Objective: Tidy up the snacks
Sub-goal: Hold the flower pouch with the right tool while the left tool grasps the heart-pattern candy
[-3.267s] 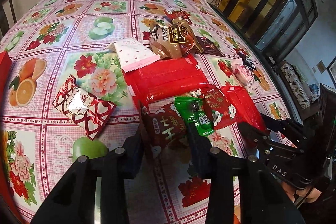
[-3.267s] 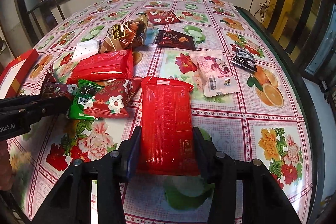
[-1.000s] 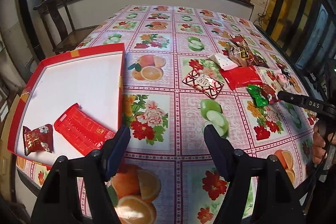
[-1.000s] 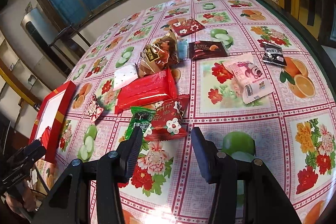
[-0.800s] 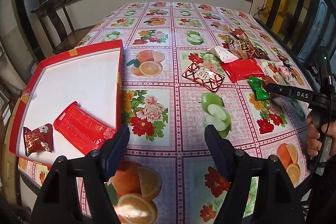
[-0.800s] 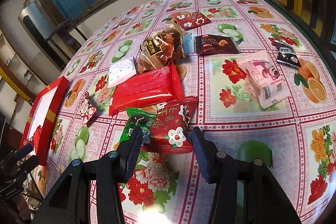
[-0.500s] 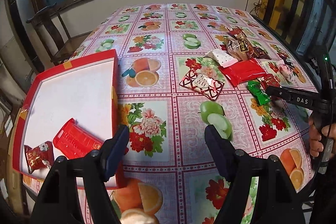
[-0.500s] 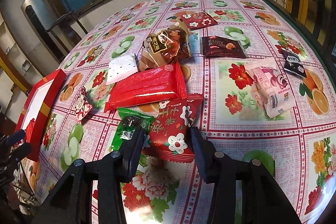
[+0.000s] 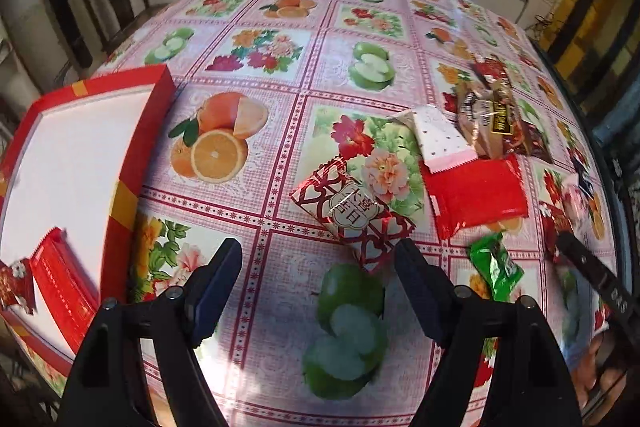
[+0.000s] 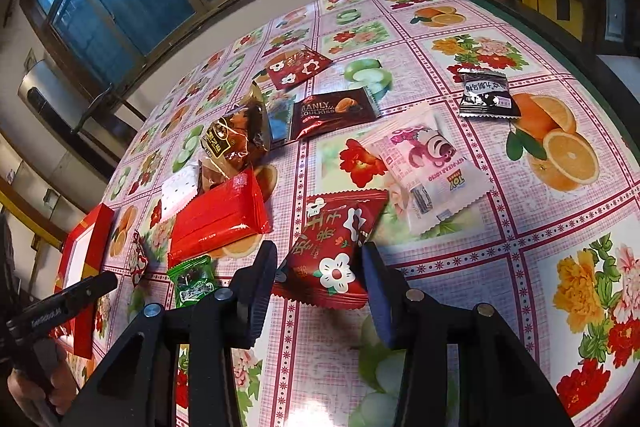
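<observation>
Snack packets lie on a fruit-print tablecloth. My right gripper straddles a red packet with white flowers. Its jaws are closing and both pads touch the packet's side edges. My left gripper hangs low over the cloth with its jaws opening. A red-and-silver heart-pattern packet lies just ahead of it, its near corner by the right fingertip. The red box at the left holds a long red packet and a small red flower packet.
Around the right gripper lie a green packet, a big red packet, a brown bag, a dark chocolate packet, a pink-white packet and a black one. The table's edge runs along the right.
My left gripper swung right, away from the red box, and came down close to the heart-pattern packet, its jaws wider. My right gripper dropped onto the red flower packet and its jaws narrowed around it.
</observation>
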